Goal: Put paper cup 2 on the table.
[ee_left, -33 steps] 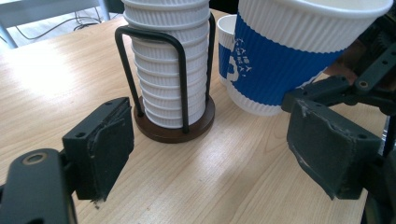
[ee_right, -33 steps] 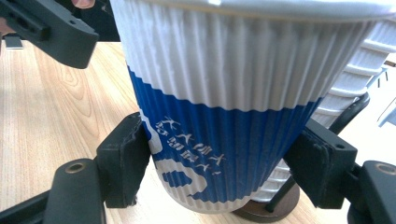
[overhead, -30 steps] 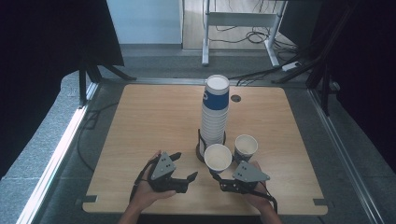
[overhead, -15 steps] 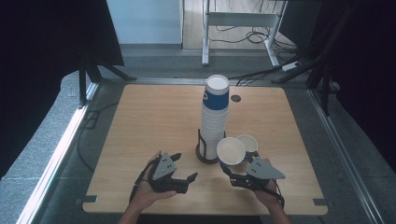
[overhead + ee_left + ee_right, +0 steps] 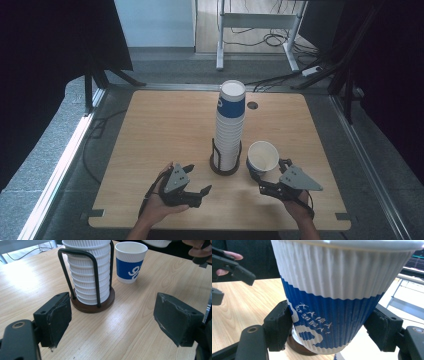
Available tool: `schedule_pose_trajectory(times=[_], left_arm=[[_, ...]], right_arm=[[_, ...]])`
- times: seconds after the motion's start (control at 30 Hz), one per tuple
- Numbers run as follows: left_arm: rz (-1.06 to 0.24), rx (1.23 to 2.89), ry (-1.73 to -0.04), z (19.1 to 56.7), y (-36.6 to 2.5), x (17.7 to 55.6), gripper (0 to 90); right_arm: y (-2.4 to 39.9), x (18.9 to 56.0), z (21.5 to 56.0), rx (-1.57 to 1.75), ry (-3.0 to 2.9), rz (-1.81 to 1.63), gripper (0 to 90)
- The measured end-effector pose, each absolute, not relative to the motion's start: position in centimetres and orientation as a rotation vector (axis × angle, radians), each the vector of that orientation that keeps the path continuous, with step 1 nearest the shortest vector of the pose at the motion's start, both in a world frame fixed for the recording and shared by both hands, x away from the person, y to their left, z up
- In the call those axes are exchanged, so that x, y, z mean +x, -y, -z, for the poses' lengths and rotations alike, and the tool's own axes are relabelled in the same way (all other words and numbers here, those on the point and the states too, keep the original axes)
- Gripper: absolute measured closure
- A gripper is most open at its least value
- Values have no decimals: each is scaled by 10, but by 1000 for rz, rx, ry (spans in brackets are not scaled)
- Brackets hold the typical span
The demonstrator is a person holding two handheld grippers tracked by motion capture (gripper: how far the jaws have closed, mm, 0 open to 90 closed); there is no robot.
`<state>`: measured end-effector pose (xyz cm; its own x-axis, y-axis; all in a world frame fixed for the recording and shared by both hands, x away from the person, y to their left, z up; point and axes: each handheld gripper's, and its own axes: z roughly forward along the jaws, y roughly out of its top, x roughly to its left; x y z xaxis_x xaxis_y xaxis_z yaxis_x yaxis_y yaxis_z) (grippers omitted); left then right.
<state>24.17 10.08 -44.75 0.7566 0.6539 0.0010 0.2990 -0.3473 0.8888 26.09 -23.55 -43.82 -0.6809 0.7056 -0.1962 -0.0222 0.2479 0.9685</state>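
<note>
- Pale wooden counter [image 5: 165, 140], near edge: left claw [image 5: 112, 322] wide, empty.
- Right claw [image 5: 329, 332] clamped on paper cup [image 5: 262, 157], lifted beside cup stack [image 5: 229, 125].
- Risk: tapered ribbed wall slipping, or crushing under squeeze.

Two loose paper cups [image 5: 263, 156] [image 5: 130, 262], one cup stack [image 5: 229, 125] in one wire holder [image 5: 224, 167], two tongs [image 5: 197, 192] [image 5: 265, 187].

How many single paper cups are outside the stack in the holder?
2. The held cup is clamped in the right tongs; the standing cup is on the table beside the stack's holder.
</note>
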Motion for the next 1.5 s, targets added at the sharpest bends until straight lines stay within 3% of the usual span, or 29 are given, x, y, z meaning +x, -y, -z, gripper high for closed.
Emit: schedule_pose_trajectory(times=[0.63, 1.5], left_arm=[[-455, 1966, -723, 450, -99, 242, 156], [-461, 1990, -716, 455, -95, 241, 159]], right_arm=[[287, 272, 439, 793, -1791, -1413, 272], [315, 285, 461, 934, -1762, -1341, 271]])
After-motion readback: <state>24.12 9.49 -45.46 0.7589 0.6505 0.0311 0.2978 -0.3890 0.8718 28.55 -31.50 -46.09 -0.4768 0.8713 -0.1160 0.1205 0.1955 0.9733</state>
